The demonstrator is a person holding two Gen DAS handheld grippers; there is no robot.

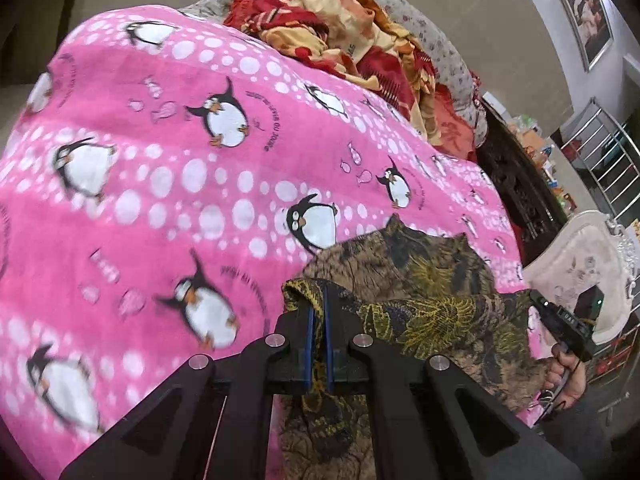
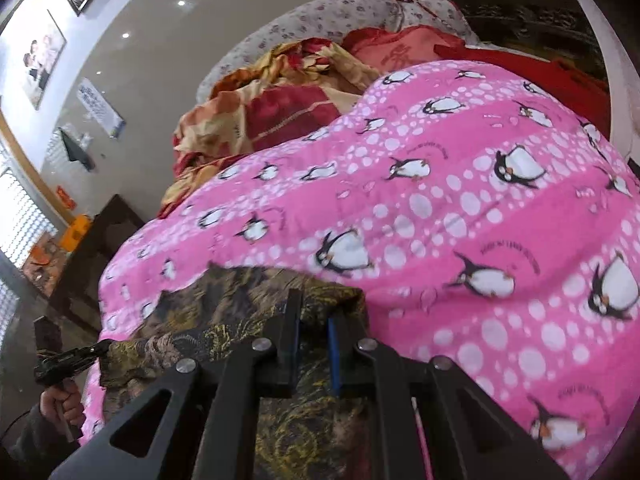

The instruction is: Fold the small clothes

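Left gripper (image 1: 318, 300): nearest the left wrist lens; its blue pads are pressed together on an edge of the garment, the cloth pinched up between them.
Right gripper (image 2: 316, 312): nearest the right wrist lens; jaws narrow, clamped on a bunched fold of the same garment.
Pink blanket (image 1: 160, 184): the largest thing in view, printed with penguins and white dots, covering the bed.
Bedding heap (image 1: 344, 32): red and cream floral covers piled at the far end, against a grey flowered pillow (image 1: 440, 44).
Garment (image 1: 432, 304): small olive, brown and yellow patterned piece, at the near edge of the blanket; the far part lies on the blanket.
Long axis: the held edge runs side to side between the two grippers; cloth hangs below them.
Hands: right hand (image 1: 568, 376) and left hand (image 2: 62, 402) each grip a handle.
Containers: cannot tell of any.
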